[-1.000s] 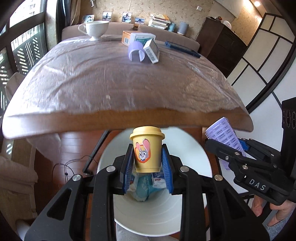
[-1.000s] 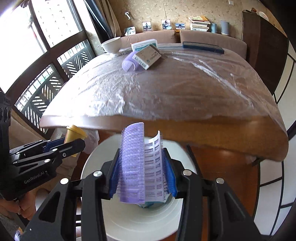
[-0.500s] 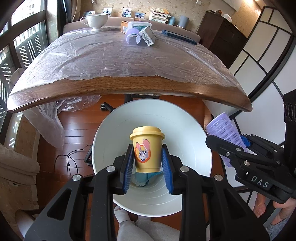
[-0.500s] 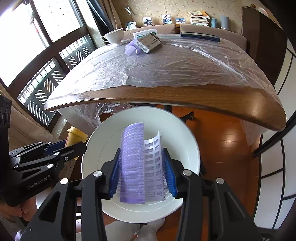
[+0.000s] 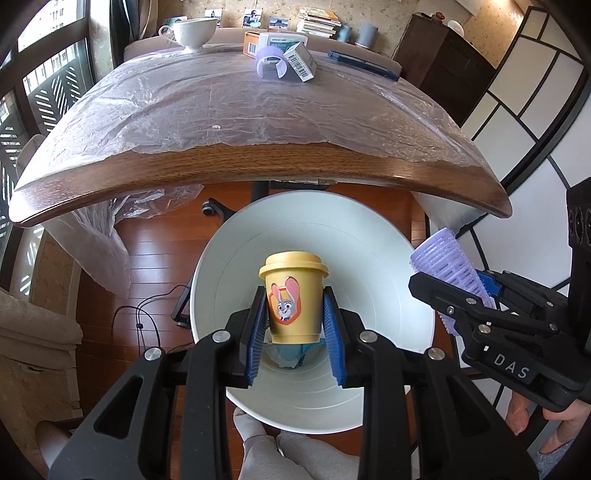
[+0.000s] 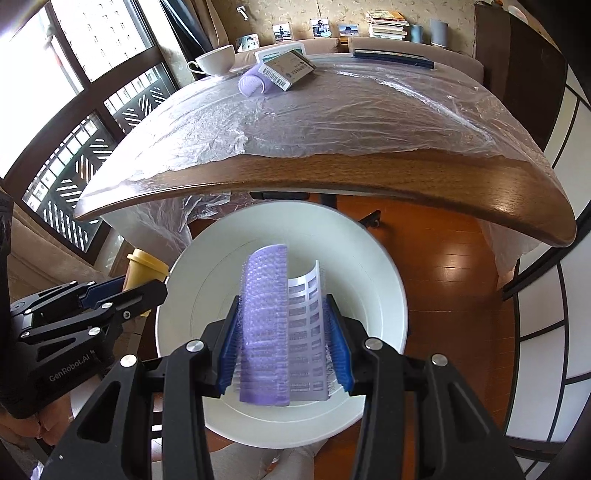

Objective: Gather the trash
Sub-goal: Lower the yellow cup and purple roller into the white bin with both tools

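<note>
Two pieces of trash hang over the white bin (image 5: 388,266), which stands on the wooden floor (image 5: 147,280) just off the near edge of the table (image 5: 258,166). Over the bin's mouth, the left hand-held gripper (image 5: 295,321) has its blue pads closed against the sides of a yellow lidded cup (image 5: 293,295) with a cartoon rabbit on its front, held upright. Below the cup, at the bottom of the bin, lies some crumpled blue and white packaging (image 5: 290,354). Also above the bin's opening, the right hand-held gripper (image 6: 284,347) is clamped on a purple hair roller (image 6: 264,325) that has split open, its pale gridded inner face curling out to one side. In the left wrist view this roller sticks up beside the bin's rim. Beyond the bin, the table is covered with a wrinkled clear plastic sheet (image 5: 221,103) that stops short of the bare wooden edge nearest the bin. At the far end of the table from the bin sit another purple roller (image 5: 271,66), a small barcode box (image 5: 301,64) leaning on it, a larger box (image 5: 280,38) behind them, a white teacup (image 5: 192,31) and a dark flat case (image 5: 364,64). Near the bin's closer rim a person's grey socked feet (image 5: 280,446) show on the floor.
</note>
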The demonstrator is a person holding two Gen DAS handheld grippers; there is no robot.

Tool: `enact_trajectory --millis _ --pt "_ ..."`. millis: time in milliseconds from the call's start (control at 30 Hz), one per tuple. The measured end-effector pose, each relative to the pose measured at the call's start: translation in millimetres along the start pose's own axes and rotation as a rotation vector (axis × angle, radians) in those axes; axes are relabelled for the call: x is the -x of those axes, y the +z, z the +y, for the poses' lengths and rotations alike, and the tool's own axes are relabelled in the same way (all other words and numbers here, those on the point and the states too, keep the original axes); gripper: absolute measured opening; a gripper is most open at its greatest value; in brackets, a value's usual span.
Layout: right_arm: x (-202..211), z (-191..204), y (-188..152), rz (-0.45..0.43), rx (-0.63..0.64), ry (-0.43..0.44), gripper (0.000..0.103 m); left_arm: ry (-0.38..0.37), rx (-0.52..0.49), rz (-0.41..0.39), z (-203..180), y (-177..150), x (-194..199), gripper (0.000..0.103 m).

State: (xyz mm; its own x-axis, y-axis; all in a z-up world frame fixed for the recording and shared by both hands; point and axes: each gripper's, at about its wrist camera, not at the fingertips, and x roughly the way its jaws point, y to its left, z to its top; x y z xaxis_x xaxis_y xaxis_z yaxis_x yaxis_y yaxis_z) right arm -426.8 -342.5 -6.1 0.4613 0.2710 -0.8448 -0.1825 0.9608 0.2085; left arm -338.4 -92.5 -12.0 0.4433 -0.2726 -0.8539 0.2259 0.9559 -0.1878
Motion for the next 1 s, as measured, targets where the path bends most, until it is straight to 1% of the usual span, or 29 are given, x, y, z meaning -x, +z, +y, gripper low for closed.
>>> enact_trajectory --millis 533,1000 --pt "-10 -6 -1 0.014 -0.004 -0.017 0.042 0.014 0.006 0.03 3 2 -18 0.031" --pt "-20 -10 -5 0.03 0.001 -0.021 0.042 0.031 0.012 0.046 6 -2 -27 0.031"
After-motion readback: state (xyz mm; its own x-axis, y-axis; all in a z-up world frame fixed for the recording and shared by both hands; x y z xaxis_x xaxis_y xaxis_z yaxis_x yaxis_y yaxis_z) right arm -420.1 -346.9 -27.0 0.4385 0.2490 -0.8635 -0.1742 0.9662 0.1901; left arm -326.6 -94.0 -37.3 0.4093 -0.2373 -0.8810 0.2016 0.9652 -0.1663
